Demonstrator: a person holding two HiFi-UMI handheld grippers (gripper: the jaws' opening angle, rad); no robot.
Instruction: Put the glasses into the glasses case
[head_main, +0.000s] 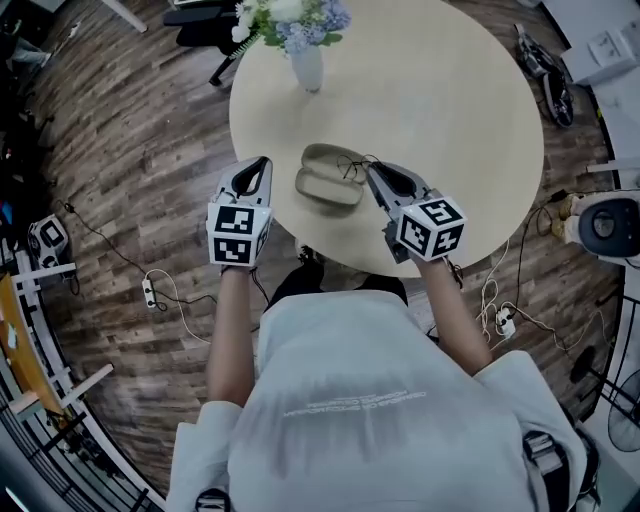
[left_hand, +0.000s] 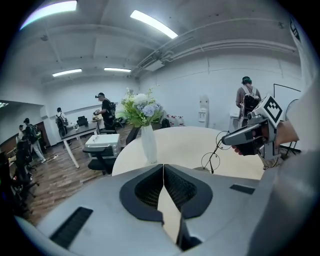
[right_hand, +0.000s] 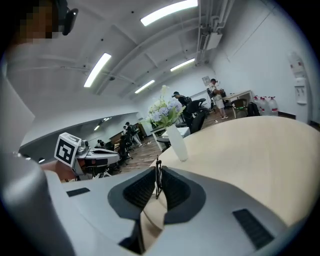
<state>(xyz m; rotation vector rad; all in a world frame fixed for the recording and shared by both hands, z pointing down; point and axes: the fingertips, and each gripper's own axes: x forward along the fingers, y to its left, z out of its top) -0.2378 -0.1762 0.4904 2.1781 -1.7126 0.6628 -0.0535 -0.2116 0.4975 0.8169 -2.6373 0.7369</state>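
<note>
The open beige glasses case (head_main: 326, 186) lies on the round table (head_main: 450, 120) near its front edge. Thin wire glasses (head_main: 352, 166) hang over the case's right side, with my right gripper (head_main: 371, 171) shut on them. In the right gripper view a thin dark piece of the frame (right_hand: 158, 181) stands pinched between the closed jaws. The left gripper view shows the round-lensed glasses (left_hand: 216, 152) dangling from the right gripper (left_hand: 227, 141) above the tabletop. My left gripper (head_main: 263, 162) is shut and holds nothing, just left of the case at the table's edge.
A white vase of flowers (head_main: 307, 65) stands at the table's far side, behind the case. Cables and power strips (head_main: 150, 292) lie on the wooden floor around the table. People stand and office chairs are at desks far back in the room.
</note>
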